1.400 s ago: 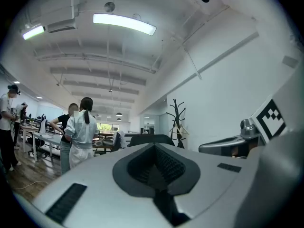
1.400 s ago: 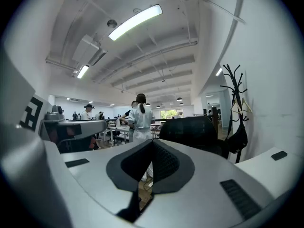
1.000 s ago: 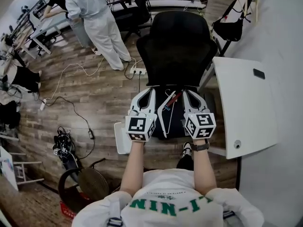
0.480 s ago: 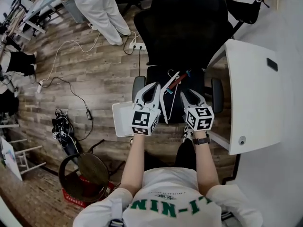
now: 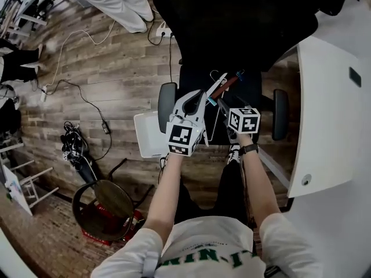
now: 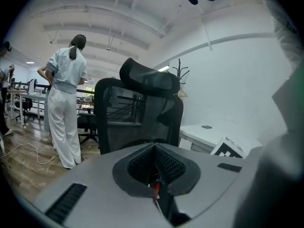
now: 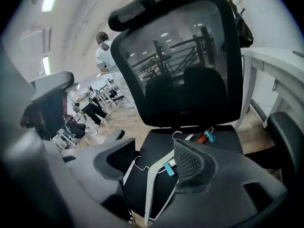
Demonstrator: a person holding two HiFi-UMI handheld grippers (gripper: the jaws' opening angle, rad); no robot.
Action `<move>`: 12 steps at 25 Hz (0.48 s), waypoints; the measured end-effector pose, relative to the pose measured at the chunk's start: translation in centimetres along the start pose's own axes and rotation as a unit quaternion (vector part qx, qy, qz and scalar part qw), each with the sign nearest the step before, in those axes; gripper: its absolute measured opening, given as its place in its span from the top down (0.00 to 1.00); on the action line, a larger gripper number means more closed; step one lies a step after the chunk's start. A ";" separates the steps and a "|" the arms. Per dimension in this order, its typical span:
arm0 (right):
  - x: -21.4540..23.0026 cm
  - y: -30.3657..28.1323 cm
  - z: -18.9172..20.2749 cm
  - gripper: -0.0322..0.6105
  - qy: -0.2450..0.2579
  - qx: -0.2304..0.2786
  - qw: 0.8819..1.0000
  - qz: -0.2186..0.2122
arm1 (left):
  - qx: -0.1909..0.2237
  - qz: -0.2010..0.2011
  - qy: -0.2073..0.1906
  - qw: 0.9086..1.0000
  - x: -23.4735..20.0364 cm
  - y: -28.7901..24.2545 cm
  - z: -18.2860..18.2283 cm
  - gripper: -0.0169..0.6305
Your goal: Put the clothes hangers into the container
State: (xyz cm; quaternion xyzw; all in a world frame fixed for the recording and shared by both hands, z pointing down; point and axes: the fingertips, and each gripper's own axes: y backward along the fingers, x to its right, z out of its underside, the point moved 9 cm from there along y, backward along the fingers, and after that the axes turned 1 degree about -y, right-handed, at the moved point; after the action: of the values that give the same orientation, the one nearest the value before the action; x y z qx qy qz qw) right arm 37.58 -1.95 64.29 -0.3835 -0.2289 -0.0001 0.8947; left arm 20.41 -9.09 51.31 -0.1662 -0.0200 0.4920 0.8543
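Both forearms are stretched forward, side by side, over the seat [image 7: 228, 139] of one black mesh-backed office chair [image 7: 180, 56]. The left gripper [image 5: 200, 97] is held close to level and aimed at the backrest. The right gripper [image 7: 154, 151] is tipped more steeply down towards the seat.

The left gripper's jaws are drawn together so that their tips meet, and nothing is seen pinched between the pads. A scrap of red and blue shows only through the hollow behind the tips. The right gripper's jaws stand roughly half apart, having just been opening, and nothing is held by them. A hanger is seen in the gap between them, on the seat below, with no pad pressing on it.

Two clothes hangers can be counted, both on the seat. One is a white plastic hanger with a wire hook [image 7: 148, 194]. The other, nearer the backrest, is a hanger with a red-brown bar [image 7: 202, 138]. Two light-blue clips are seen, one on the white hanger [image 7: 168, 168] and one at the end of the red-brown bar [image 7: 209, 134].

One white rectangular container [image 5: 146, 138] is set on the wood-plank floor [image 5: 104, 80] just beside the seat's left edge, partly covered in the head view by the left gripper. One white desk [image 5: 324, 114] stands at the chair's right. One person in pale clothes [image 6: 64, 108] is seen standing beyond the chair.
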 end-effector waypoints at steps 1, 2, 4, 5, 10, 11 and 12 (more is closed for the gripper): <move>0.8 -1.7 0.7 0.55 -0.015 -0.012 1.000 0.001 | 0.002 0.000 -0.003 1.000 -0.4 -0.9 0.7 0.95; 1.6 -3.2 1.6 0.54 -0.034 -0.023 0.999 0.004 | 0.006 -0.001 -0.007 1.000 -0.7 -1.6 1.4 0.95; 3.0 -6.0 3.1 0.54 -0.084 -0.036 0.996 0.014 | 0.016 -0.004 -0.014 1.000 -1.4 -3.0 2.6 0.95; 3.6 -7.2 3.8 0.54 -0.113 -0.037 0.993 0.020 | 0.018 -0.003 -0.016 1.000 -1.6 -3.6 3.3 0.95; 7.1 -13.1 7.5 0.54 -0.244 -0.024 0.969 0.038 | 0.016 0.007 -0.010 1.000 -2.3 -6.7 6.8 0.95; 7.5 -14.1 8.0 0.54 -0.249 -0.025 0.967 0.043 | 0.013 0.009 -0.009 1.000 -2.4 -7.1 7.4 0.95; 7.9 -15.0 8.4 0.54 -0.247 -0.029 0.967 0.048 | 0.010 0.010 -0.009 1.000 -2.4 -7.5 7.8 0.95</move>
State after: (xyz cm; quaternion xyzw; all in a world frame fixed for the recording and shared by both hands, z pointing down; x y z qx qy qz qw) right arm 38.56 -5.41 82.91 -0.4081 -0.4240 0.1312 0.7978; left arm 23.88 -12.56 61.31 -0.1534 -0.0211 0.5026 0.8505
